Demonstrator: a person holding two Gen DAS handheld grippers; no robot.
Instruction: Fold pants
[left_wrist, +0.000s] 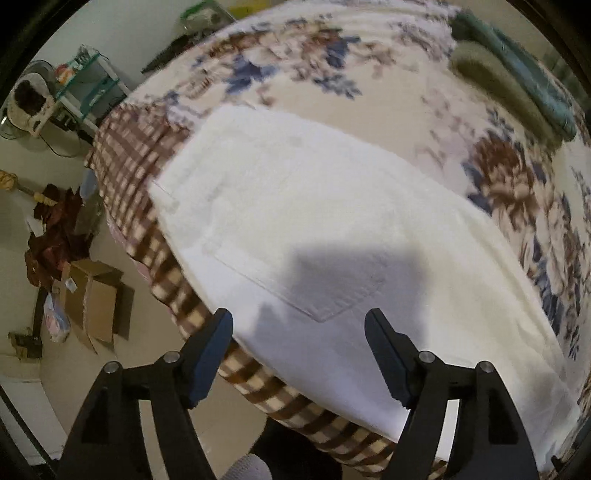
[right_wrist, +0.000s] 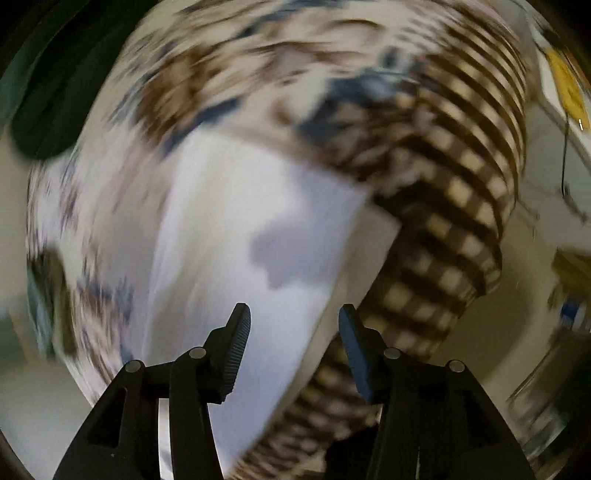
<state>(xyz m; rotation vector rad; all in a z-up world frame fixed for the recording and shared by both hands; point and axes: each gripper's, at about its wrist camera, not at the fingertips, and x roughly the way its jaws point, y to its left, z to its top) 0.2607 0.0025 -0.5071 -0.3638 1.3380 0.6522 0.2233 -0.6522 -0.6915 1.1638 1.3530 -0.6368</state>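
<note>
White pants (left_wrist: 314, 221) lie flat on a bed with a floral cover (left_wrist: 332, 66), along its near edge; a back pocket (left_wrist: 321, 280) faces up. My left gripper (left_wrist: 299, 321) is open and empty, held above the pants' near edge by the pocket. In the blurred right wrist view the pants (right_wrist: 229, 229) run away from me beside the bed's checked border (right_wrist: 443, 221). My right gripper (right_wrist: 293, 317) is open and empty above the pants' edge.
The bed's brown checked border (left_wrist: 122, 166) hangs at the near side. Green pillows (left_wrist: 517, 77) lie at the far right of the bed. Cardboard boxes (left_wrist: 92, 295), dark red cloth (left_wrist: 55, 229) and a glass shelf (left_wrist: 85, 81) stand on the floor to the left.
</note>
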